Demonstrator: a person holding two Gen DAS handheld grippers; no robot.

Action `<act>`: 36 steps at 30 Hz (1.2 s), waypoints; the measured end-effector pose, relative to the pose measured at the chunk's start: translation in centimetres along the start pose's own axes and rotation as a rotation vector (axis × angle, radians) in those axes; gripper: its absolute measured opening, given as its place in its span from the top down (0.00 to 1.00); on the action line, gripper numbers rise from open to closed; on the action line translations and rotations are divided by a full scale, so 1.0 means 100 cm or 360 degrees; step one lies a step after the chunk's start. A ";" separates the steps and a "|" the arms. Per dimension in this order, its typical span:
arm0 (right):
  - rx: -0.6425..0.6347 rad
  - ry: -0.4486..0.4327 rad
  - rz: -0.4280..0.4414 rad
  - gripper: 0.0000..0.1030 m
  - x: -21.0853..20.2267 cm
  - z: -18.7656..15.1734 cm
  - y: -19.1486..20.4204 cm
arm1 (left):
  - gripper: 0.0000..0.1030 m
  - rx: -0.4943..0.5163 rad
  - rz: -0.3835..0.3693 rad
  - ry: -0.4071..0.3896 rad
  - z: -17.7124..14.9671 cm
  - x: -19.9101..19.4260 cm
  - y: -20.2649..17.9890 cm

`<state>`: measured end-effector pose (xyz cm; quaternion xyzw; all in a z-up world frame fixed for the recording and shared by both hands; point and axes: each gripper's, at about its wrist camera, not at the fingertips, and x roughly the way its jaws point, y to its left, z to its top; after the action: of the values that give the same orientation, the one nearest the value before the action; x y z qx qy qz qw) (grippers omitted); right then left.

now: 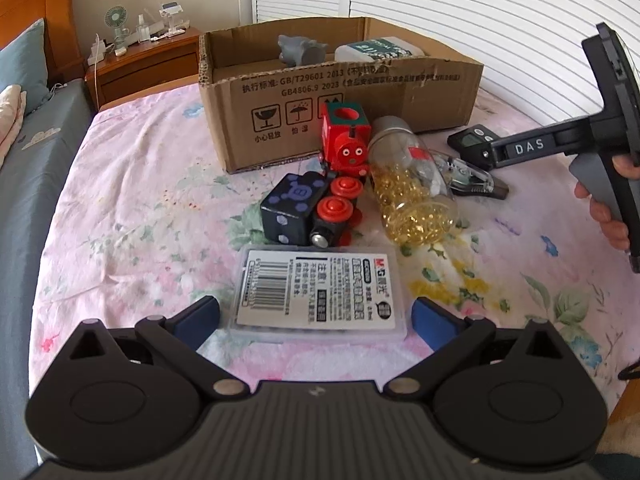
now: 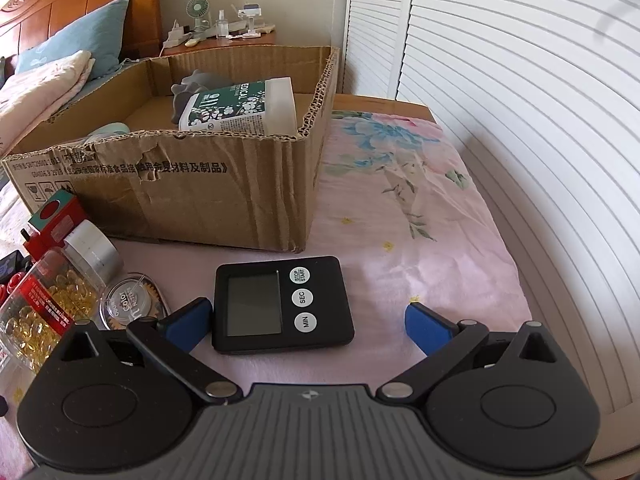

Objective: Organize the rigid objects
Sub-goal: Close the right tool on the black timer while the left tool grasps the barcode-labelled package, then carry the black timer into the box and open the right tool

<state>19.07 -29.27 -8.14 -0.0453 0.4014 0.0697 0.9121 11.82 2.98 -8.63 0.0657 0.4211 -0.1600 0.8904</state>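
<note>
two claws hang over the floral bed sheet [image 2: 420, 216], both spread wide and holding nothing. between the left claw [image 1: 316, 316] fingers lies a clear plastic case [image 1: 318, 290], flat, label up, its long axis running across the gap, neither blue pad touching it. between the right claw [image 2: 310, 316] fingers lies a black digital timer [image 2: 282, 304], screen up, buttons on its right side, long axis crosswise, close against the left pad and well apart from the right one. beyond it stands the cardboard box [image 2: 224, 188], with a pill bottle [image 1: 408, 188] lying on its side just left of the timer
</note>
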 end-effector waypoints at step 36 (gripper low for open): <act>-0.0139 -0.0004 0.0098 0.26 -0.026 -0.015 -0.001 | 0.12 -0.0010 0.0013 -0.0018 -0.002 -0.006 0.009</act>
<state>16.22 -29.79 -7.23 -0.0727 0.3980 0.1152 0.9072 11.61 4.04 -8.33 0.0638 0.4163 -0.1555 0.8936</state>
